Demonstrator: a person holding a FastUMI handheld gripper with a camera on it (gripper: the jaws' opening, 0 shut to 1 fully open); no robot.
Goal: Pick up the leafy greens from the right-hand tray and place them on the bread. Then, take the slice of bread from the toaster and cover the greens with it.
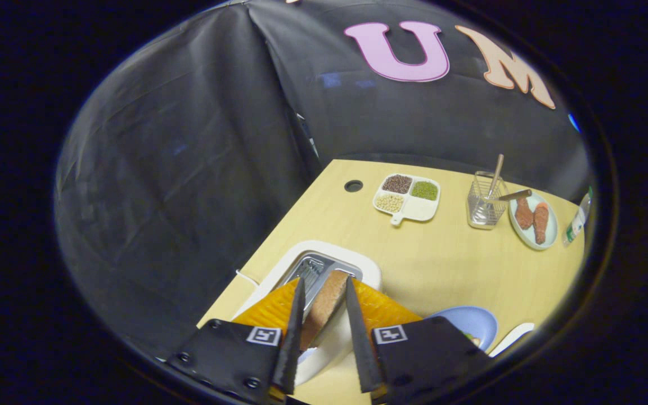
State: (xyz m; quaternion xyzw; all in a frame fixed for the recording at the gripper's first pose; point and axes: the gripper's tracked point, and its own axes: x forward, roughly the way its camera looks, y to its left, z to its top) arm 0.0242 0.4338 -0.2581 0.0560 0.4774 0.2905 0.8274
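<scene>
Straddling the slice of bread in the toaster at the frame's lower centre, my gripper is spread, one finger either side; its long edge runs along them.

**Table layout seen from over the toaster**

The gripper sits at 6 o'clock, its fingers spread to either side of a bread slice standing in the toaster on the table. At 4 o'clock, just right of the fingers, lies a plate. At 1 o'clock, far beyond, rests a divided tray. At 2 o'clock a wire holder stands beside a dish; a bottle lies past it.
</scene>
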